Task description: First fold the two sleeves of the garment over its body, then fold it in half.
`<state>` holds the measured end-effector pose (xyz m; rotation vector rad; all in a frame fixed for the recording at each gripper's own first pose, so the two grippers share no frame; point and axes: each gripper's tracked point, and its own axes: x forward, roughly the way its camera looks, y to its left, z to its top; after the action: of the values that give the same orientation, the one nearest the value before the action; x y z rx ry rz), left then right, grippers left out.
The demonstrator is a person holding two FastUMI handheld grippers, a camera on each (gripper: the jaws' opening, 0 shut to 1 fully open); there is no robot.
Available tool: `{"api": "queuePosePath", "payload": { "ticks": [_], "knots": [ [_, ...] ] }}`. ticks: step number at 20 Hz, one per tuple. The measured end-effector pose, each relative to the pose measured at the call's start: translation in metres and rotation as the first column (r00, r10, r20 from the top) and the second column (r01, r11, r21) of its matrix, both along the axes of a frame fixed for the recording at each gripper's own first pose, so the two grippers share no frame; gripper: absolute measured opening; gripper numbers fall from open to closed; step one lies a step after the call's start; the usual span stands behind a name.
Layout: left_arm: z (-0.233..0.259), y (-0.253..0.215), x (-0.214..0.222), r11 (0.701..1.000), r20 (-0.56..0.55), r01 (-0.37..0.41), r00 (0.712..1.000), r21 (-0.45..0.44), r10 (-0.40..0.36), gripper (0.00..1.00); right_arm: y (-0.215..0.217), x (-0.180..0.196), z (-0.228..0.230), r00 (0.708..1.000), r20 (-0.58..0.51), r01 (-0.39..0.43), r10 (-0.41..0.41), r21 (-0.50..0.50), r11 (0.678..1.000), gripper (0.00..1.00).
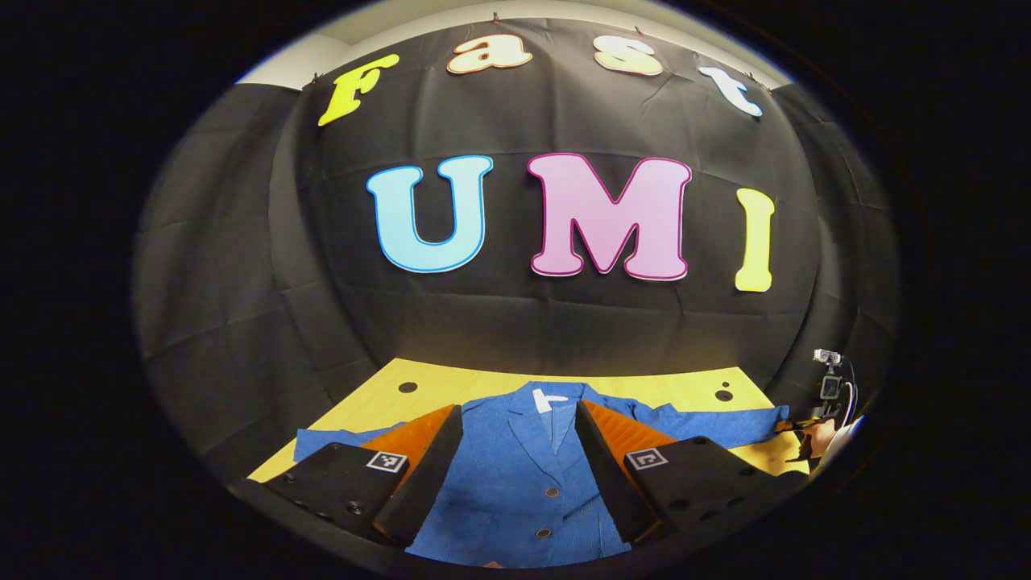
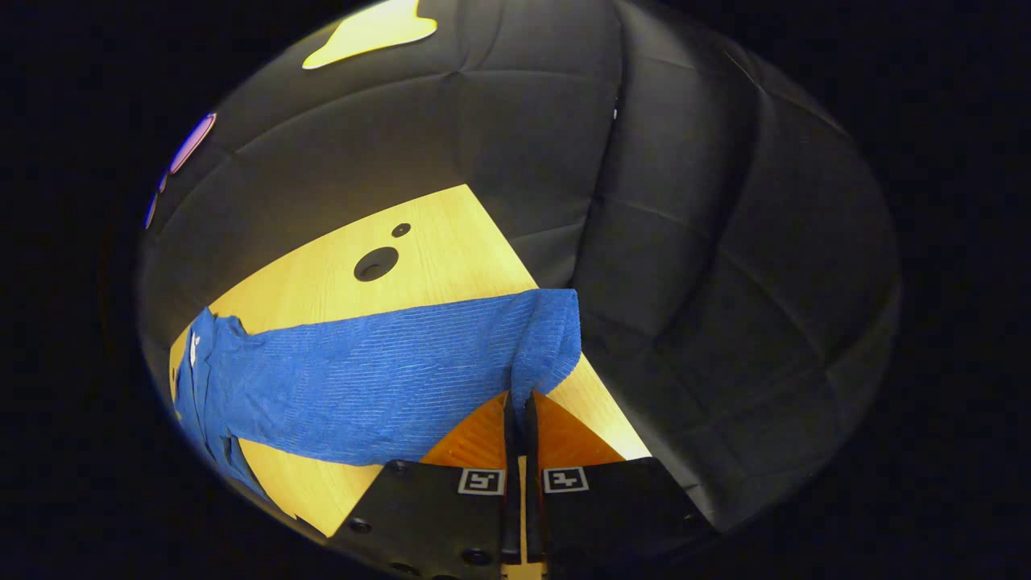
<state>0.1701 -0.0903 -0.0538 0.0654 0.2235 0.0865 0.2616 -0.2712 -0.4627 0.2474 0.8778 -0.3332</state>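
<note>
On the wooden table (image 2: 451, 234) the blue jacket (image 1: 515, 475) lay flat, sleeves spread. The right gripper (image 2: 519, 411) was clenched on the sleeve cuff (image 2: 548, 338); the left gripper (image 1: 519, 435) hung released above the body. First sleeve fold in hand, I judged: next, carry the cuff across the chest.

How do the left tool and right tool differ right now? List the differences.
The left tool is spread wide and holds nothing, over the body of the blue buttoned jacket. The right tool is closed, pinching the cuff of the outstretched blue sleeve. Both sit over the yellow wooden table.
</note>
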Motion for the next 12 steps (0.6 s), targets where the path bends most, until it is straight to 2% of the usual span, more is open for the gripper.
{"api": "queuePosePath", "payload": {
  "ticks": [3,7,10,11,12],
  "knots": [
    [0.004,0.008,-0.005,1.000,0.019,0.007,1.000,0.019,-0.008,0.81,0.015,0.005,0.026,0.999,0.039,-0.024,0.024,0.000,1.000,0.04],
    [-0.004,0.029,-0.013,0.999,0.017,-0.003,1.000,-0.032,0.003,0.81,0.046,0.013,0.085,0.990,0.136,-0.038,0.043,-0.035,0.999,0.03],
    [-0.008,0.056,-0.020,0.998,0.017,-0.007,1.000,-0.055,0.008,0.81,0.082,0.014,0.142,0.971,0.212,-0.087,0.110,-0.115,0.990,0.04],
    [-0.008,0.068,-0.023,0.999,0.023,-0.005,1.000,-0.051,0.006,0.81,0.100,0.015,0.163,0.962,0.242,-0.100,0.129,-0.128,0.987,0.00],
    [-0.009,0.082,-0.027,0.999,0.025,-0.005,1.000,-0.043,0.006,0.81,0.121,0.015,0.184,0.952,0.270,-0.113,0.146,-0.135,0.984,0.03]
  ]
}}
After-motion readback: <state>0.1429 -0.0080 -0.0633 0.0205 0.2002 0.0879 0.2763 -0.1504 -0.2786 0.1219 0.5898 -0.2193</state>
